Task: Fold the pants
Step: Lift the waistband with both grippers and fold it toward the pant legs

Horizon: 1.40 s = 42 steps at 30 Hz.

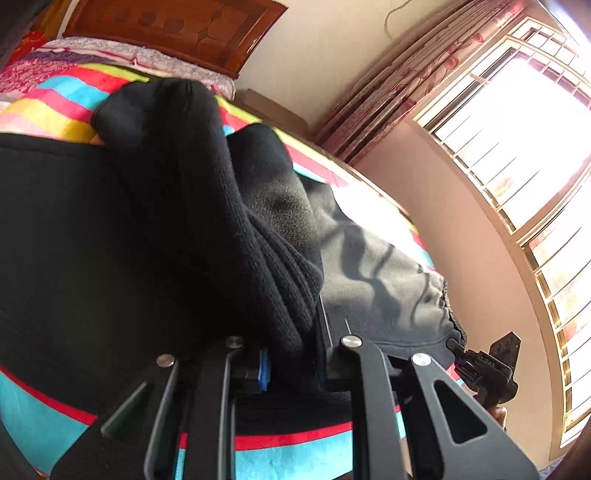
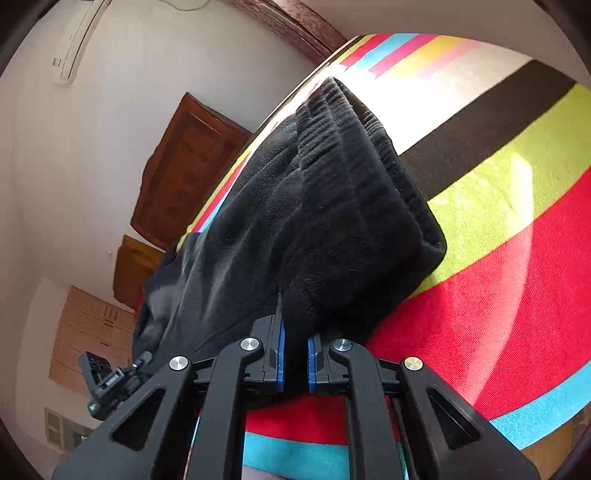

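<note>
One pair of black pants lies on the striped bedspread, which I take as the landmark; the pants are bunched on top of it, approx. in its middle part near the bed edge. Two grippers are there, one per hand.

The left gripper has the thick black cloth pressed between its 2 fingers; one blue pad shows at the left side, the other is hidden by the fabric, so the fingers are closed on a fold of the pants. Above it the cloth rises in two rounded humps over the bedspread. To the right a greyer, wrinkled part with a gathered elastic hem hangs toward the bed edge.

The right gripper also pinches the pants: 2 blue pads stand on both sides of a narrow piece of black fabric, w/ only a small gap filled by cloth. The ribbed waistband part lies above it on the bedspread, across the lime, red and black stripes.

Each view shows the other gripper's black body at the side, beside the pants.

Beyond the bedspread: 1 wooden headboard, 1 barred window w/ 1 floral curtain, and 1 air conditioner on the wall.
</note>
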### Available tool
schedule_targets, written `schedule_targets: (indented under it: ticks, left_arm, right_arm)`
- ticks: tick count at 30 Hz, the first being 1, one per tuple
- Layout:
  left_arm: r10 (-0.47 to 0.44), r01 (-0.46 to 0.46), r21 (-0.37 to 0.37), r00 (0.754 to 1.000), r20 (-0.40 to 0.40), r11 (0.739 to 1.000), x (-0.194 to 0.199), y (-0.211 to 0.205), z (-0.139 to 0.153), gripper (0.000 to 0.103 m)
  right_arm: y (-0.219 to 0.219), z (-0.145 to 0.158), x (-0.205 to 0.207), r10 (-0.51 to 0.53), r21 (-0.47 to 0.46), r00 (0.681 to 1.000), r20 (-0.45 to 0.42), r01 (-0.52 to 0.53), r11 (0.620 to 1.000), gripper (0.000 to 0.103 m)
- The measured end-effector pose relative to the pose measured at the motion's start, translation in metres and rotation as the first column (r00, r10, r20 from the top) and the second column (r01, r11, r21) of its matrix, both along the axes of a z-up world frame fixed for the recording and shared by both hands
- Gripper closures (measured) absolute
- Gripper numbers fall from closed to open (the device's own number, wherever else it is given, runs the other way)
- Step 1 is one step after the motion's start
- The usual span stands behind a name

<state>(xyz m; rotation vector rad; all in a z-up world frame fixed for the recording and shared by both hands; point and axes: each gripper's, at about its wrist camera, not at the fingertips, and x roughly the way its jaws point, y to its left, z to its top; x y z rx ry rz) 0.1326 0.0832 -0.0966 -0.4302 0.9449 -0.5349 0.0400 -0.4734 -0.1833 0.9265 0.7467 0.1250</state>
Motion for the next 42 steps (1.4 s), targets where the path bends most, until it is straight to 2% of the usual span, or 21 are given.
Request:
schedule_targets:
  ticks: [2,6,9,12,14,15,16,17,19,20,22,24,25,26,27,28,30,33,36,39,42]
  left_arm:
    - [0.012,-0.01,0.061,0.999,-0.031,0.998,-0.004,0.0,-0.019,0.085]
    - [0.021,-0.022,-0.019,0.999,-0.034,1.0,-0.001,0.01,-0.018,0.085]
    - [0.015,-0.015,0.007,1.0,-0.003,1.0,-0.005,0.006,-0.007,0.084]
    - [0.014,-0.013,0.034,0.999,-0.047,0.999,-0.002,0.003,-0.021,0.084]
    - [0.01,-0.008,0.02,0.997,-0.079,1.0,-0.001,0.006,-0.029,0.081]
    - [0.005,-0.005,-0.001,0.997,-0.076,1.0,-0.003,0.008,-0.029,0.079]
    - [0.0,-0.002,-0.024,0.997,-0.082,1.0,-0.005,0.009,-0.028,0.069]
    - [-0.016,0.009,-0.068,0.996,-0.092,0.998,-0.005,0.011,-0.026,0.05]
    - [-0.029,0.016,-0.14,0.995,-0.091,0.99,-0.01,0.012,-0.024,0.028]
    - [-0.03,0.017,-0.137,0.995,-0.095,0.99,-0.013,0.009,-0.024,0.027]
    - [-0.037,0.029,-0.097,0.996,-0.081,0.995,-0.017,0.002,-0.023,0.029]
    - [-0.033,0.029,-0.061,0.998,-0.06,0.998,-0.02,-0.003,-0.021,0.031]
    - [-0.038,0.034,-0.056,0.997,-0.06,0.998,-0.019,-0.005,-0.021,0.043]
    - [-0.035,0.032,-0.048,0.997,-0.069,0.998,-0.018,-0.004,-0.022,0.059]
    - [-0.027,0.024,-0.033,0.997,-0.075,0.999,-0.017,-0.003,-0.024,0.067]
    - [-0.028,0.027,-0.024,0.996,-0.079,0.999,-0.017,-0.003,-0.025,0.079]
    - [-0.022,0.02,-0.047,0.998,-0.054,0.999,-0.02,0.001,-0.021,0.085]
    - [-0.021,0.021,-0.041,1.0,0.001,0.999,-0.026,0.004,-0.008,0.086]
    - [-0.03,0.031,0.007,0.999,-0.03,1.0,-0.023,0.001,-0.017,0.086]
    - [-0.021,0.022,0.01,0.999,-0.048,1.0,-0.024,0.003,-0.032,0.086]
    - [-0.038,0.038,0.006,0.998,-0.053,0.999,-0.023,0.006,-0.028,0.075]
  right_arm:
    - [0.001,0.005,0.0,0.003,-0.021,1.0,-0.009,-0.004,1.0,0.095]
    - [0.004,0.02,-0.001,0.008,-0.04,1.0,0.016,-0.007,0.999,0.095]
    - [0.004,0.008,-0.001,0.003,-0.055,1.0,-0.012,-0.004,0.998,0.095]
    - [0.003,0.003,-0.004,-0.004,-0.027,1.0,-0.014,0.004,1.0,0.095]
    - [0.004,0.007,-0.003,0.019,-0.008,1.0,-0.019,-0.019,1.0,0.078]
    - [0.005,0.008,-0.004,0.032,0.019,0.999,-0.028,-0.031,0.999,0.065]
    - [0.007,0.009,-0.004,0.049,0.051,0.999,-0.023,-0.048,0.998,0.057]
    - [0.011,0.011,-0.006,0.061,0.068,0.998,-0.011,-0.06,0.996,0.05]
    - [0.024,0.013,-0.007,0.08,0.043,0.997,-0.014,-0.079,0.996,0.05]
    - [0.033,0.014,-0.005,0.099,0.037,0.995,-0.015,-0.098,0.994,0.05]
    - [0.049,0.012,-0.001,0.13,0.036,0.991,-0.025,-0.13,0.991,0.055]
    - [0.061,0.014,0.001,0.14,-0.009,0.99,-0.034,-0.141,0.99,0.058]
    - [0.065,0.017,0.001,0.139,-0.042,0.99,-0.038,-0.14,0.989,0.063]
    - [0.067,0.018,0.001,0.149,-0.054,0.988,-0.042,-0.151,0.987,0.083]
    - [0.068,0.018,0.002,0.161,-0.042,0.986,-0.045,-0.163,0.986,0.091]
    - [0.067,0.02,-0.001,0.15,-0.038,0.988,-0.031,-0.151,0.988,0.093]
    - [0.072,0.032,-0.005,0.149,-0.083,0.989,0.003,-0.148,0.986,0.093]
    - [0.071,0.03,-0.007,0.147,-0.062,0.989,-0.006,-0.147,0.987,0.093]
    - [0.068,0.007,-0.008,0.147,-0.061,0.987,-0.07,-0.151,0.987,0.094]
    - [0.061,0.003,-0.009,0.151,-0.02,0.986,-0.068,-0.153,0.988,0.094]
    - [0.059,0.015,-0.012,0.213,-0.005,0.973,-0.091,-0.214,0.977,0.062]
